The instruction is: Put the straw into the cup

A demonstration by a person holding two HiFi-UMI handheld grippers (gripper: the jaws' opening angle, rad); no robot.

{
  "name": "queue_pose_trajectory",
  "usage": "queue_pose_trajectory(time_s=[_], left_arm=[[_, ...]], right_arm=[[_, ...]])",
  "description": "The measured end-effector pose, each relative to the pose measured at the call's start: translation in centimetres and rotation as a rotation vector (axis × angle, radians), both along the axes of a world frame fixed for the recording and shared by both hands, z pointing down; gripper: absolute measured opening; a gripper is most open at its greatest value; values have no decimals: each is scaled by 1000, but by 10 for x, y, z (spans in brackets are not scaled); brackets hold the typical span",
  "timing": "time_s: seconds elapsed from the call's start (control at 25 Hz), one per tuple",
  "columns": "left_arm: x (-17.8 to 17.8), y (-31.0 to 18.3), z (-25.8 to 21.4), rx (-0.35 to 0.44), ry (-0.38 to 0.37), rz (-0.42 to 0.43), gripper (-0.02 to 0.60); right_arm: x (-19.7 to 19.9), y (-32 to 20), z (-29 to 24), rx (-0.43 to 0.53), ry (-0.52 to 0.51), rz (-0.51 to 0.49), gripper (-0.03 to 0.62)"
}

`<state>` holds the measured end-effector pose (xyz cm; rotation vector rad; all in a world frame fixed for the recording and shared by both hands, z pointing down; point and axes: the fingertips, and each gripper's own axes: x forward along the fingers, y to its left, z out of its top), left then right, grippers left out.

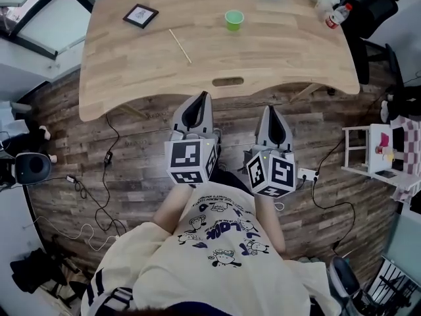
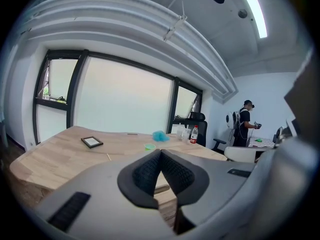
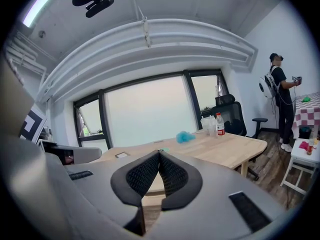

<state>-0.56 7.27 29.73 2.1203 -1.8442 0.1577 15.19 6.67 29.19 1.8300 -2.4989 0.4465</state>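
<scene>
Left claw (image 1: 196,112), right claw (image 1: 273,125) — both pinched together, empty. Green cup (image 1: 233,20) ahead on tabletop (image 1: 283,54) — straw (image 1: 179,46) lying flat ahead of left claw, apart from cup.

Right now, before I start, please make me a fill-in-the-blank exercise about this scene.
1. The cup is ___ in colour.
2. The straw lies on the ___, not in the cup.
3. The jaws of the left gripper and the right gripper are ___ (open/shut).
Missing words: green; table; shut.
</scene>
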Motion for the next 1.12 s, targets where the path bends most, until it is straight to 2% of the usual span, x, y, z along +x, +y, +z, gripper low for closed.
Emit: queue_pose_trajectory(time_s=[0.52,1.12], left_arm=[[-32,-80,2,-19,29,-26,28],[-71,-126,20,-64,32,-82,28]], right_arm=[[-29,-82,2,-23,10,-12,-8],[-59,-136,12,-51,26,-35,-8]])
